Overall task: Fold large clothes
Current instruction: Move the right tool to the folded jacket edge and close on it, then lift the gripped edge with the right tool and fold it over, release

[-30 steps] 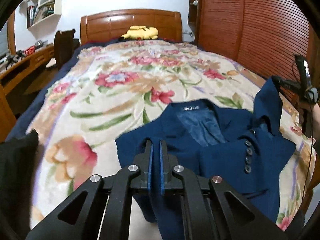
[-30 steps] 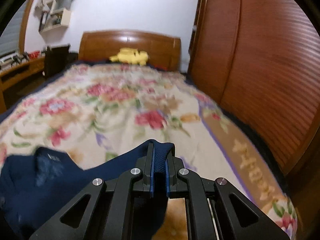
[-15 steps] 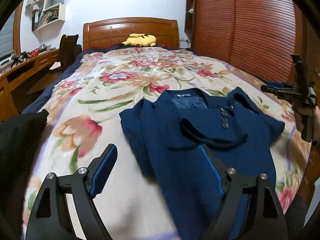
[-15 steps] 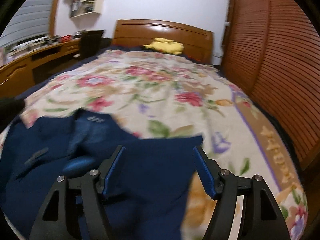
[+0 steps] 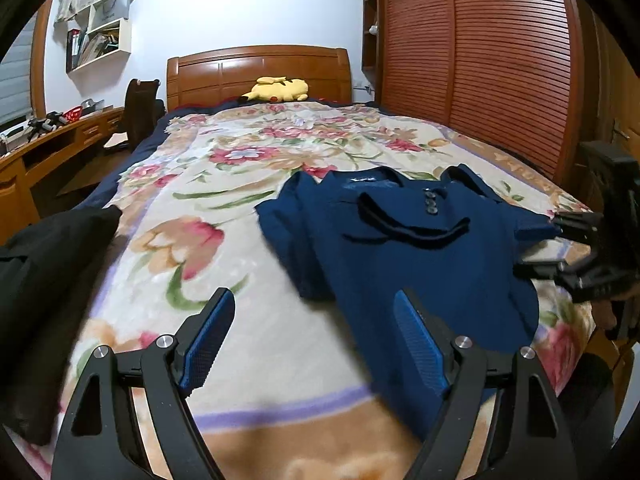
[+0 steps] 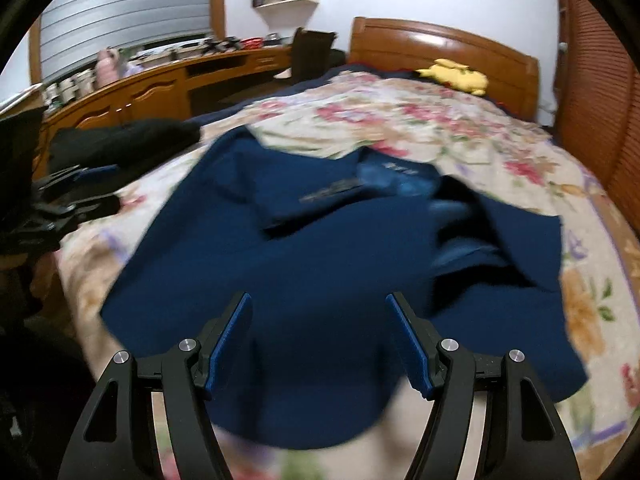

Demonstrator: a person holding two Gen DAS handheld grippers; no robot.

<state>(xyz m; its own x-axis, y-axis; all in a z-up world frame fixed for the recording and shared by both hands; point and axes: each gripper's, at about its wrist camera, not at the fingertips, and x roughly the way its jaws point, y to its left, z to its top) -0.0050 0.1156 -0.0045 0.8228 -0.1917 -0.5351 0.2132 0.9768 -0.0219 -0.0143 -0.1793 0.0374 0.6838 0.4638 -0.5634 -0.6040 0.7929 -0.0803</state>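
A navy blue jacket lies on the floral bedspread, both sides folded in over its front, three dark buttons showing near the collar. It also fills the middle of the right wrist view. My left gripper is open and empty, above the bed by the jacket's near left edge. My right gripper is open and empty over the jacket's lower part. The right gripper shows at the far right of the left wrist view; the left gripper shows at the left edge of the right wrist view.
A dark garment lies on the bed's left side, also in the right wrist view. A yellow plush toy sits by the wooden headboard. A wooden wardrobe stands right, a desk left.
Both grippers were shut on the jacket's sides a second ago; they opened, let the cloth drop folded onto the jacket, and pulled back. The right wrist view has swung left.
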